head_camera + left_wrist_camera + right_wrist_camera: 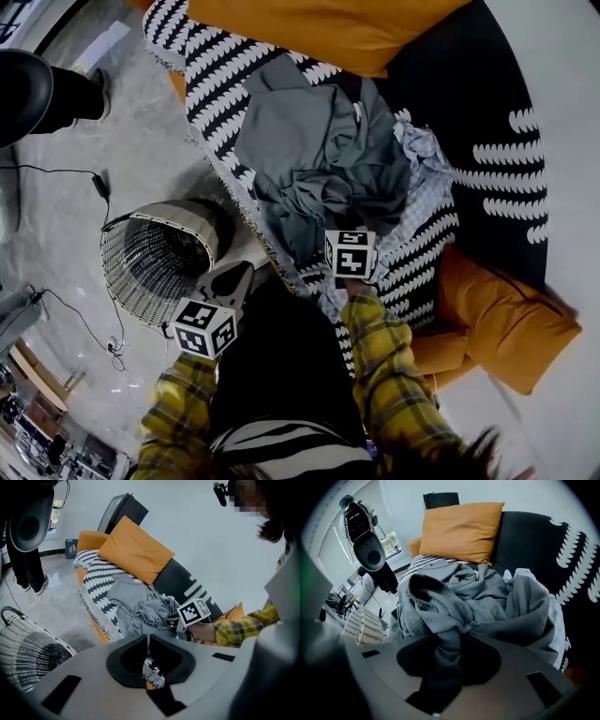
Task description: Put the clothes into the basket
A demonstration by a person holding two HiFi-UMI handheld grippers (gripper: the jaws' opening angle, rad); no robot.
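Observation:
A heap of grey clothes [319, 159] lies on the sofa's black-and-white throw [217, 86], with a pale checked garment [424, 161] at its right side. My right gripper [345, 225] is sunk into the heap's near edge. In the right gripper view its jaws [449, 648] are shut on a bunched fold of a grey garment [487, 602]. The empty wicker basket [127, 281] stands on the floor left of the sofa. My left gripper [242, 272] hovers beside the basket, shut with nothing in it [148, 644].
Orange pillows lie at the sofa's far end [319, 28] and near right [502, 319]. A person's dark leg and shoe [42, 89] stand on the floor at upper left. Cables [94, 183] trail over the floor round the basket [23, 644].

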